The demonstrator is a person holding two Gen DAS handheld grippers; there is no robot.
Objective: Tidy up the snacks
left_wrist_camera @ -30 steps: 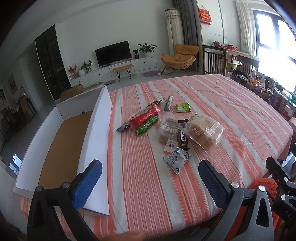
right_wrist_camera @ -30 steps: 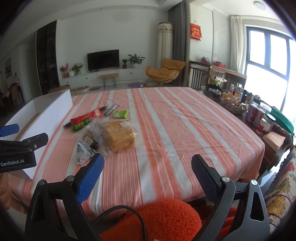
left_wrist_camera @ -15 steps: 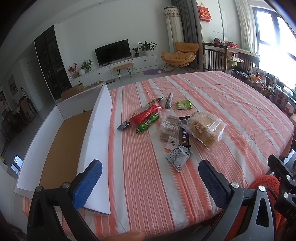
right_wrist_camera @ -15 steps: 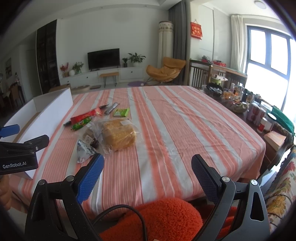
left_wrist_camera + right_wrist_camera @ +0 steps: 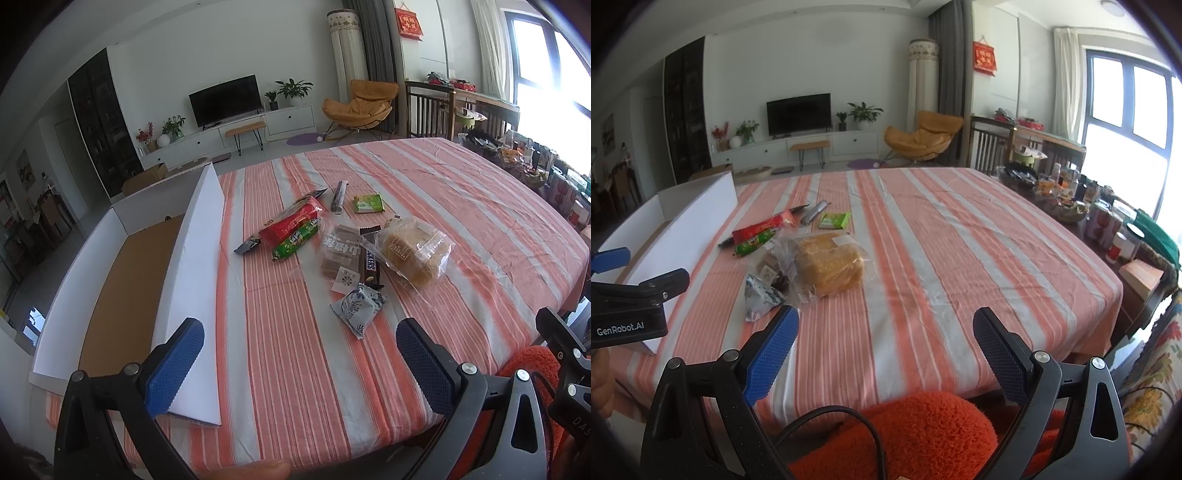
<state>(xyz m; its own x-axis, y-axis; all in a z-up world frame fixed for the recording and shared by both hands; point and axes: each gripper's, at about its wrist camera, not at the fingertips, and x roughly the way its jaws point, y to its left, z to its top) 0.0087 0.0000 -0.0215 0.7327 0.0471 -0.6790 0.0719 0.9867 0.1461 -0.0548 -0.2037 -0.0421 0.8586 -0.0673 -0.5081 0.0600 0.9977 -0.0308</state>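
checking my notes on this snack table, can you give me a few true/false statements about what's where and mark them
1. Both tools, left tool and right tool, are open and hold nothing. True.
2. The white box already has snacks inside. False: only its bare brown floor shows.
3. The bagged bread lies right of the Snickers bar in the left wrist view. True.
4. The small green packet sits nearest the tools. False: the grey-white pouch is nearest.
5. The tablecloth is plain blue. False: orange and white stripes.
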